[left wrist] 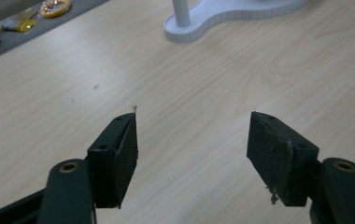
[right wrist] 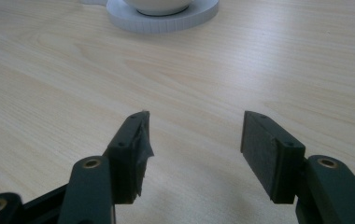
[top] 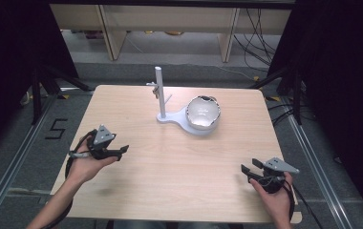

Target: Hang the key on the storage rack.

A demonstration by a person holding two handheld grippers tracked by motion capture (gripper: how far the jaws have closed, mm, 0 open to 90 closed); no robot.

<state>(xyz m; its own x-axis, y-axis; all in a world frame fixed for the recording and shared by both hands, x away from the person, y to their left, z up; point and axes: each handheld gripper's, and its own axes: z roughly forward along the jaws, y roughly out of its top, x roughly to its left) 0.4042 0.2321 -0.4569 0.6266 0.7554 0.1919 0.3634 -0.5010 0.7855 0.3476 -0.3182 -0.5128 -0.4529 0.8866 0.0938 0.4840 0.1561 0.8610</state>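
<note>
The shiny silver metal bowl [top: 203, 112] sits on the round end of a flat white stand [top: 179, 119] whose upright white post [top: 160, 90] rises just beside it, toward the far middle of the light wooden table [top: 170, 167]. Well apart from the bowl, nearer the person, the left gripper [top: 121, 151] and the right gripper [top: 245, 171] each hold their fingers apart over bare wood.

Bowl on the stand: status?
Left gripper and right gripper open, empty, near table edge. Bowl sits on white stand, untouched. Path between clear.
</note>
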